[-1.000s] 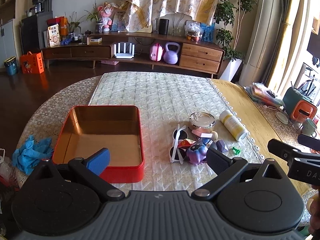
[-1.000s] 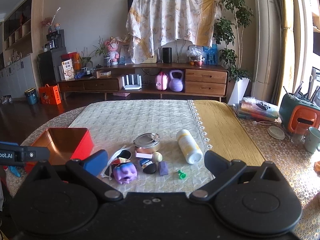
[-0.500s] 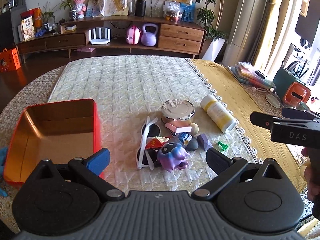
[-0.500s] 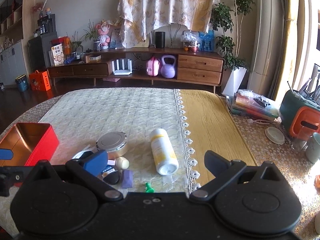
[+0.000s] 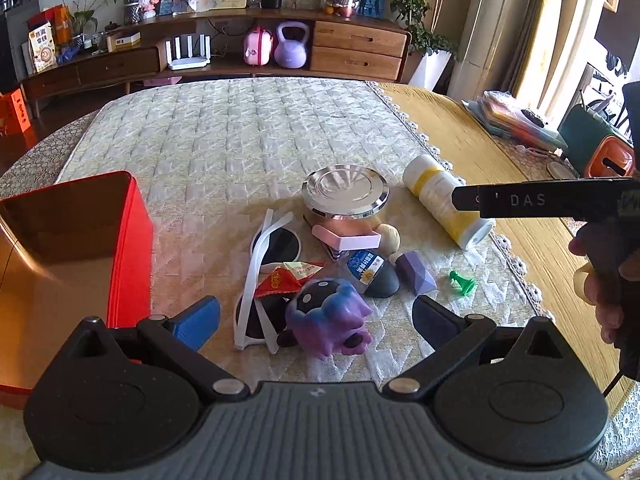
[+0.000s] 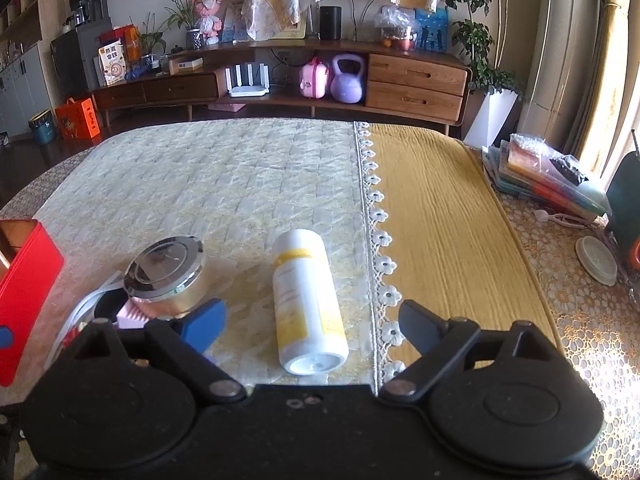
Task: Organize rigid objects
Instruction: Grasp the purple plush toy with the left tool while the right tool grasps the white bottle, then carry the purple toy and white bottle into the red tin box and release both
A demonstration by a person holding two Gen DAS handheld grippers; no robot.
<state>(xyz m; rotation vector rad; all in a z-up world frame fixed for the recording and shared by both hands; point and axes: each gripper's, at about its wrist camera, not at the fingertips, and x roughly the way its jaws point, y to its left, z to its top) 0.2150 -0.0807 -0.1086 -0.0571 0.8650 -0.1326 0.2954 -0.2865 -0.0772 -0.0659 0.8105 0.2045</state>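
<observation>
We count one red tin box (image 5: 132,248) at the left of the desk (image 5: 224,136), standing open. To its right lies a cluster: one white-framed pair of sunglasses (image 5: 260,264), one purple spotted toy (image 5: 328,316), one round silver tin (image 5: 345,192), one pink block (image 5: 346,238), one red snack packet (image 5: 280,280), one lilac faceted block (image 5: 416,272), one dark oval piece with a blue label (image 5: 372,272) and one small green piece (image 5: 462,282). One white-and-yellow bottle (image 6: 306,300) lies on its side just right of the cluster. Our left claw (image 5: 316,316) hangs released over the purple toy, gripping nothing. Our right claw (image 6: 312,320) is closing, the bottle between its fingers but not yet pinched.
</observation>
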